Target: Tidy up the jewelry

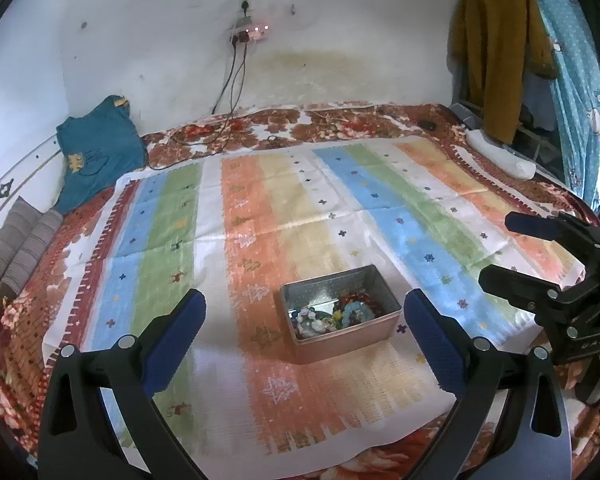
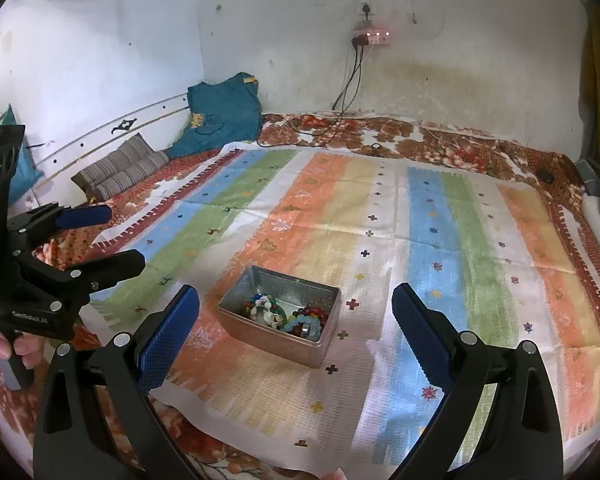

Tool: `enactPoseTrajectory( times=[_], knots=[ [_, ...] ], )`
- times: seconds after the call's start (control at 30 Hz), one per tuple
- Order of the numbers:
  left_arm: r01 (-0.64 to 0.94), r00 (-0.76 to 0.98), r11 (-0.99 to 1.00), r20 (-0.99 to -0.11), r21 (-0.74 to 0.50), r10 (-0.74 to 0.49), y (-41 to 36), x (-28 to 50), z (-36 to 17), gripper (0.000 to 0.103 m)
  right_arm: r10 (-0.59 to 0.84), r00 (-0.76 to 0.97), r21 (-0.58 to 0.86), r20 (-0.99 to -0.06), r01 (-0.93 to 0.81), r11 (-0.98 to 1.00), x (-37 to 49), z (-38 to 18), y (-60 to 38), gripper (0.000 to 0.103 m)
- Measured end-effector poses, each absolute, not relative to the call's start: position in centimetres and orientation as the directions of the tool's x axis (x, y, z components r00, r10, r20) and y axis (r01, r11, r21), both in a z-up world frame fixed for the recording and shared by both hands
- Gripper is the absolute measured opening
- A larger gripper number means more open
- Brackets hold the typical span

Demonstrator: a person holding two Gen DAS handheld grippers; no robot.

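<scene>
A small metal tin (image 1: pixel 380 322) (image 2: pixel 260 334) sits on the striped cloth and holds a heap of beaded jewelry (image 1: pixel 332 314) (image 2: pixel 288 314): red, light blue, green and white beads. My left gripper (image 1: pixel 304 316) hovers above the cloth with the tin just ahead between its wide-apart blue pads; it is open and holds nothing. My right gripper (image 2: pixel 296 312) is open too, the tin ahead between its fingers. In the left wrist view the right gripper (image 1: pixel 496 246) shows at the right edge. The right wrist view has the left gripper (image 2: pixel 124 236) at its left edge.
The striped cloth (image 1: pixel 300 208) covers a bed with a red floral spread (image 1: pixel 320 120). A teal garment (image 1: pixel 96 152) and striped cushion (image 1: pixel 16 248) lie at the far left. Cables (image 1: pixel 232 80) hang from a wall socket. Clothes (image 1: pixel 496 48) hang at right. A hand (image 2: pixel 4 348) grips the left gripper's handle.
</scene>
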State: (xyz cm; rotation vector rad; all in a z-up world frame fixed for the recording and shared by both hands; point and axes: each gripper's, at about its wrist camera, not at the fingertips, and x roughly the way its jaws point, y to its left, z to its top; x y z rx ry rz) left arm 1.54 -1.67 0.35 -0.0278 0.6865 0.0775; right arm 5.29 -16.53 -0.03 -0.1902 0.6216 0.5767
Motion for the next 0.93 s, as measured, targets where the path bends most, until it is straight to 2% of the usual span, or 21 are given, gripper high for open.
enactPoseTrajectory(
  times=[0.93],
  knots=[
    [-0.065, 0.771, 0.998, -0.635, -0.008, 0.045, -1.52, 1.55, 0.77, 0.097, 0.446, 0.653, 0.009, -0.613, -0.558, 0.83, 5.87, -0.21, -16.62, 0.098]
  ],
)
